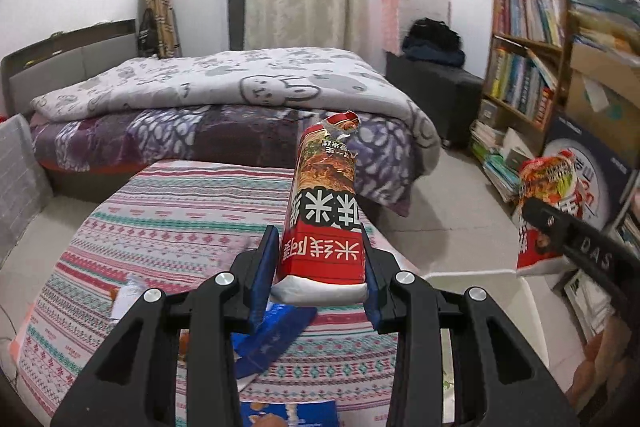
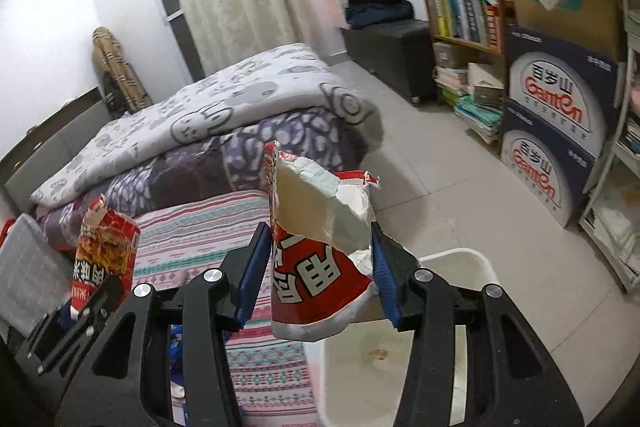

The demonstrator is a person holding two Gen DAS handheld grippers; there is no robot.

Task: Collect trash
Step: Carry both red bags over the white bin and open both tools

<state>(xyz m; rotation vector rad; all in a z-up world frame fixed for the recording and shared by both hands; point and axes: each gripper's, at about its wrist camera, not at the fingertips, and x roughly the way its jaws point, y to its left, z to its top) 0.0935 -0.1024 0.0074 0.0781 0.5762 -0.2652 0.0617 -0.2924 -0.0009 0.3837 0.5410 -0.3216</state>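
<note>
My left gripper (image 1: 322, 267) is shut on a red noodle carton (image 1: 326, 211), held upright above the striped tablecloth (image 1: 168, 223). The same carton shows at the left of the right wrist view (image 2: 104, 247). My right gripper (image 2: 318, 267) is shut on a torn red and white paper cup (image 2: 320, 251), held above the table edge and the white trash bin (image 2: 452, 339). That cup also shows at the right of the left wrist view (image 1: 544, 211). Blue wrappers (image 1: 272, 343) and paper scraps (image 1: 128, 295) lie on the cloth below my left gripper.
A bed with quilts (image 1: 224, 99) stands behind the table. A bookshelf (image 1: 524, 47) and stacked cardboard boxes (image 2: 556, 123) line the right wall. A dark bench (image 2: 392, 47) stands at the back. A clear plastic box (image 2: 28, 267) sits at the left.
</note>
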